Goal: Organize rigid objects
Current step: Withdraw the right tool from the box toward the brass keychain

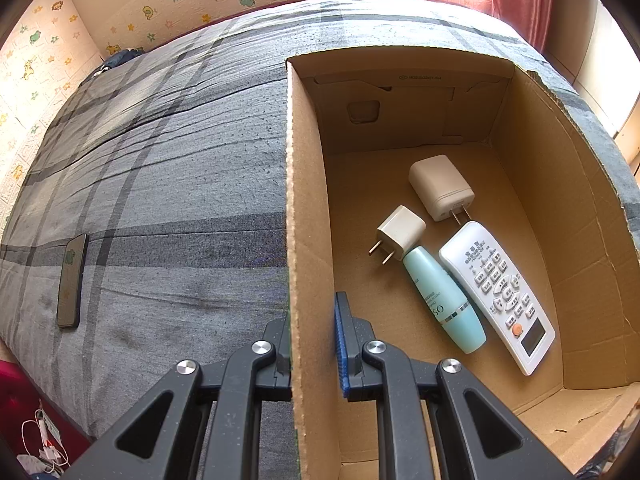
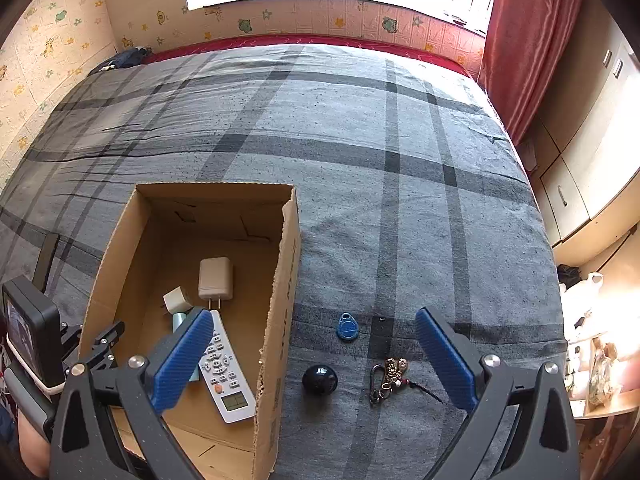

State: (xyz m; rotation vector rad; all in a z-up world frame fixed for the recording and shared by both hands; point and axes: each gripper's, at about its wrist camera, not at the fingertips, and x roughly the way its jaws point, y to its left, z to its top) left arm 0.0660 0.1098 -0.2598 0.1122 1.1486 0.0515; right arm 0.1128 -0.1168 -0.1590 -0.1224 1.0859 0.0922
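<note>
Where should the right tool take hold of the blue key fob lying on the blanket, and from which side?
Across the wide, rounded body of the blue key fob, coming straight down from above. It lies flat on the blanket, so only its side edges offer purchase; its small loop end points away and looks too narrow to pinch. The right tool is wide open above it, and the black ball sits apart, nearer the camera.
</note>
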